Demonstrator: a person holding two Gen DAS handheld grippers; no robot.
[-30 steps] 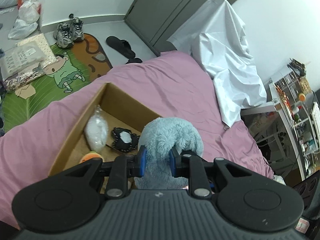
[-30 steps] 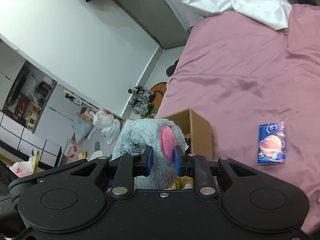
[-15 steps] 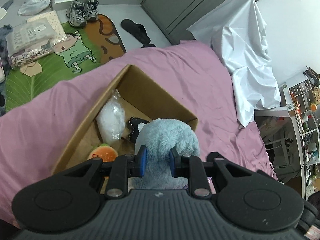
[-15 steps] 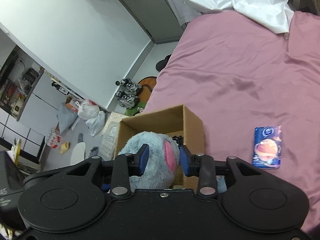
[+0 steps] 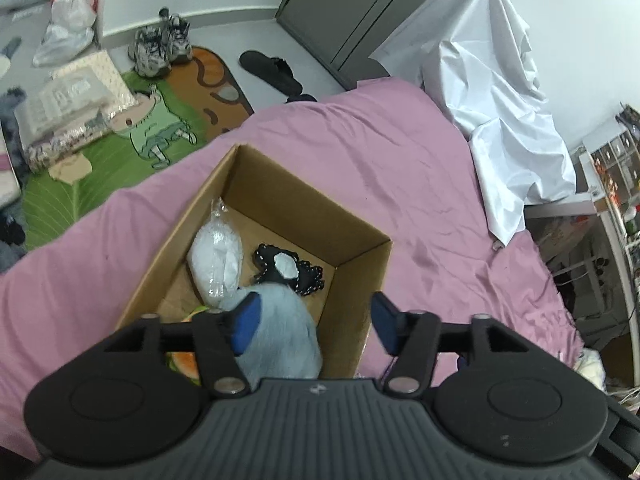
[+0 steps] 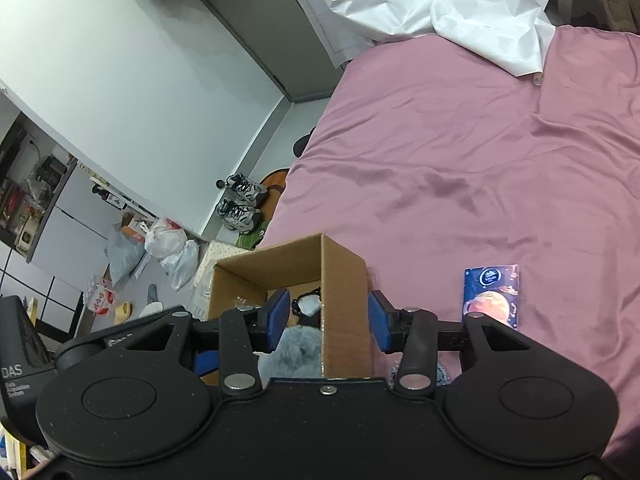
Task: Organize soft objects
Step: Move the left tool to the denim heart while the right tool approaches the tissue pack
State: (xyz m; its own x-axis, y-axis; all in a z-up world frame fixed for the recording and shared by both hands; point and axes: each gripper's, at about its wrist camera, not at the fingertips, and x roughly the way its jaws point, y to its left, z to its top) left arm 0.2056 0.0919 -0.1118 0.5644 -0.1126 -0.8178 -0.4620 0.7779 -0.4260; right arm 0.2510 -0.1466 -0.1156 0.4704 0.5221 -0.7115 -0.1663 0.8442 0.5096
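A grey-blue plush toy (image 5: 280,332) lies inside the open cardboard box (image 5: 360,256) on the pink bed; it also shows in the right wrist view (image 6: 292,350). My left gripper (image 5: 316,322) is open above the box, its left pad touching the plush. My right gripper (image 6: 328,320) is open over the box's near wall (image 6: 344,304). In the box lie a white stuffed bag (image 5: 218,258), a black-and-white soft piece (image 5: 288,268) and an orange plush (image 5: 186,362), partly hidden.
A blue tissue pack (image 6: 492,296) lies on the pink sheet (image 6: 460,168) right of the box. A white cloth (image 5: 496,80) drapes over the bed's far corner. Shoes (image 5: 158,46), bags and a green mat (image 5: 80,168) are on the floor beyond the bed.
Both grippers opened and let go of the plush toy, which dropped into the box. Both views now look down on the box from closer.
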